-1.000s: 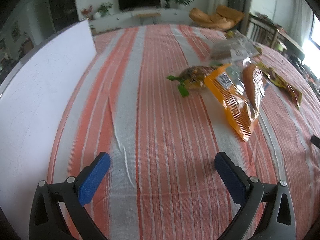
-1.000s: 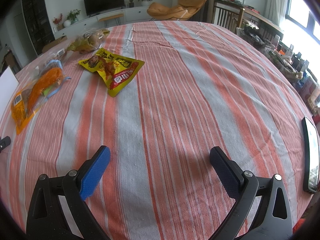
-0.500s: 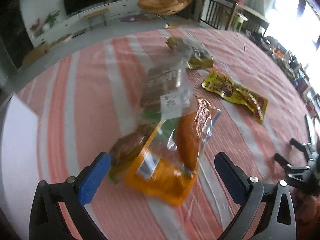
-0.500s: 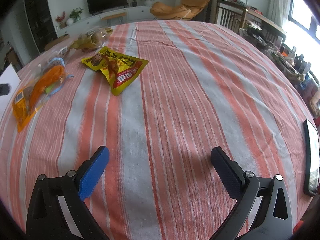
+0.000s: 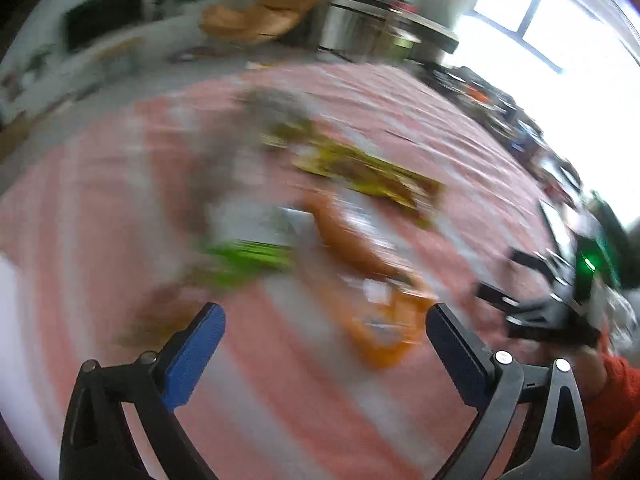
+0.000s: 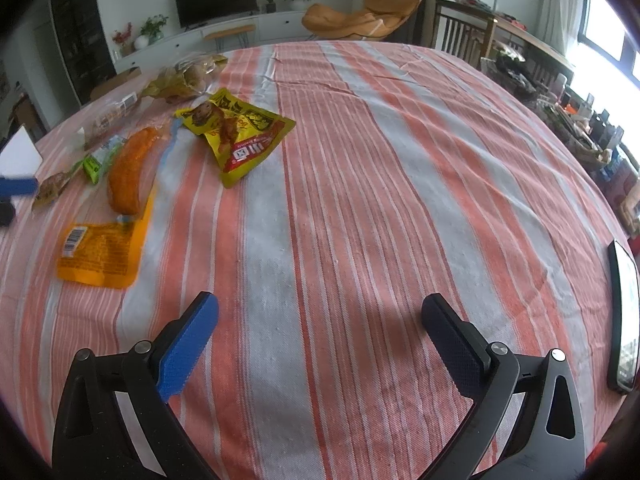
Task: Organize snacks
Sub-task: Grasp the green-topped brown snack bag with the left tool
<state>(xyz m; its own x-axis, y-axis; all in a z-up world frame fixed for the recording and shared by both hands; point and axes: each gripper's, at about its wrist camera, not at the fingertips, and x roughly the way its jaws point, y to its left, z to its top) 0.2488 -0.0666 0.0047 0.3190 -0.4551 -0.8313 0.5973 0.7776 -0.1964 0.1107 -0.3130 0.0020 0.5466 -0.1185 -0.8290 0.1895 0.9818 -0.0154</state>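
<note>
Orange snack bag [image 6: 102,254] near yellow packet [image 6: 240,136] | phone [image 6: 623,316] at edge | both hand-held grippers spread, empty

Each camera looks forward along its own fingers, low over the striped table [image 6: 360,160]. Both views share the snack packets [image 6: 240,136]; the left view is blurred.

Both grippers are showing black angular frames with triangular cut-outs, silver screw heads at the joints, and textured blue pads [image 6: 188,350] lining the fingers. A green light [image 5: 588,262] is glowing on the right gripper's [image 5: 500,276] body, and an orange-red knitted sleeve [image 5: 616,396] is covering the person's arm.
</note>
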